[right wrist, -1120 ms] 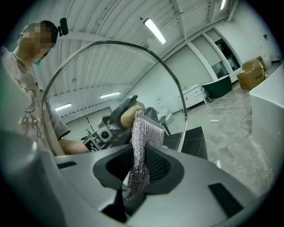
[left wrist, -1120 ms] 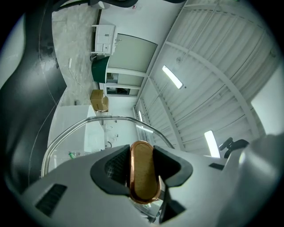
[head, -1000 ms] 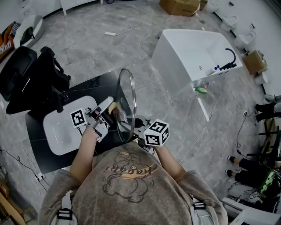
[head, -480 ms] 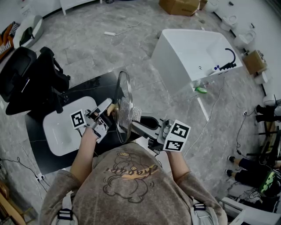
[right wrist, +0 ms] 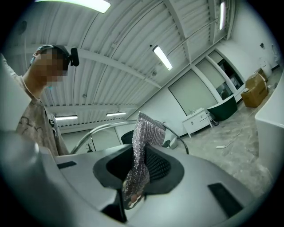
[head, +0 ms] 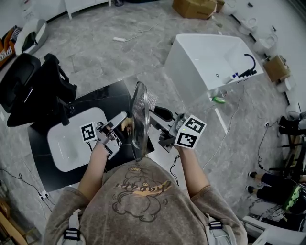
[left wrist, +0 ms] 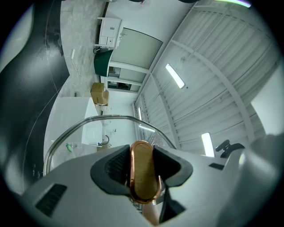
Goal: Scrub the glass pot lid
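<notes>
The glass pot lid (head: 139,119) stands on edge in front of me, steel rim toward the camera. My left gripper (head: 123,124) is shut on its copper-coloured knob (left wrist: 143,170), which fills the gap between the jaws (left wrist: 143,175); the lid's rim (left wrist: 84,124) arcs beyond. My right gripper (head: 154,113) comes from the other side, shut on a silver mesh scrub cloth (head: 148,101) that lies against the lid's upper part. In the right gripper view the scrub cloth (right wrist: 145,142) sticks up from that gripper (right wrist: 140,166), with the lid rim (right wrist: 95,129) behind it.
Below the lid lies a black slab (head: 103,98) bearing a white basin (head: 67,143). A white tub with a black tap (head: 210,60) stands to the right, a black chair (head: 28,83) to the left, a cardboard box (head: 193,6) at the top. Cables trail over the grey floor.
My right gripper has risen with the scrub cloth, from the lid's lower part to its upper part. The left gripper and the lid have hardly moved.
</notes>
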The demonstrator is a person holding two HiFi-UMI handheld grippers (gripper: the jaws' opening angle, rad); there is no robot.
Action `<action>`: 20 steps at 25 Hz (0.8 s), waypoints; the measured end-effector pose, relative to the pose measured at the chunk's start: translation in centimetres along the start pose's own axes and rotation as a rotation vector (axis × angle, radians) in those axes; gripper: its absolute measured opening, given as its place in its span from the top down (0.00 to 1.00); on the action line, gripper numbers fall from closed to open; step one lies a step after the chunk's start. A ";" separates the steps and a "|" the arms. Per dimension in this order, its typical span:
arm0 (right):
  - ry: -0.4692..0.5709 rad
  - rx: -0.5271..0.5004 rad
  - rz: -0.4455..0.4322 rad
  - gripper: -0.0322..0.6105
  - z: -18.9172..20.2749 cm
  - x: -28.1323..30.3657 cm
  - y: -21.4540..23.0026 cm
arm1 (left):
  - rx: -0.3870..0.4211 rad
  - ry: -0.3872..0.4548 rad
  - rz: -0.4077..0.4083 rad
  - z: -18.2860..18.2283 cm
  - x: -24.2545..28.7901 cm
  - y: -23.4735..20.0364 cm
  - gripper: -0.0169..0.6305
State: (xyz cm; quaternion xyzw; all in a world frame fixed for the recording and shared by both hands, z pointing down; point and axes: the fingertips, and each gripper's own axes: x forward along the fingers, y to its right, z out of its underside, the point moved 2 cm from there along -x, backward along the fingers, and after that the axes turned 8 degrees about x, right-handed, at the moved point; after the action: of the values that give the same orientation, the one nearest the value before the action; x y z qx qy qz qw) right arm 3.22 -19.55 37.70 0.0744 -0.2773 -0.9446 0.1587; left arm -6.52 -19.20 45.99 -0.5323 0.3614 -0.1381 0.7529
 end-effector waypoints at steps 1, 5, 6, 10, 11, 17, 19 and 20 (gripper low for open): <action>-0.003 0.005 0.007 0.81 0.2 0.3 0.5 | -0.006 0.002 0.006 0.0 0.0 0.1 0.70; -0.028 0.027 0.060 0.81 2.1 1.5 3.2 | -0.004 0.001 0.026 0.1 0.1 0.6 0.70; -0.039 0.033 0.080 0.81 2.7 1.8 3.9 | -0.003 0.001 0.026 0.1 0.2 0.6 0.70; -0.082 0.067 0.148 0.81 5.0 2.3 6.6 | -0.003 0.001 0.009 0.5 0.3 0.6 0.70; -0.097 0.070 0.159 0.81 5.6 2.4 7.1 | -0.001 0.001 0.005 0.5 0.3 0.5 0.70; -0.223 0.079 0.197 0.81 10.3 2.7 8.8 | -0.002 0.024 -0.001 0.1 0.1 0.3 0.70; -0.261 0.092 0.193 0.81 11.8 2.6 8.7 | 0.001 0.030 -0.005 -0.1 0.1 0.3 0.70; -0.271 0.104 0.187 0.81 12.4 2.5 8.6 | 0.001 0.033 -0.008 -0.2 0.0 0.2 0.70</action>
State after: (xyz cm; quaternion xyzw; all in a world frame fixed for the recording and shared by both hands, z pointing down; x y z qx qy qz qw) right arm 0.24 -21.01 52.65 -0.0717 -0.3502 -0.9116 0.2029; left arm -6.72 -19.22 45.76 -0.5312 0.3716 -0.1502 0.7464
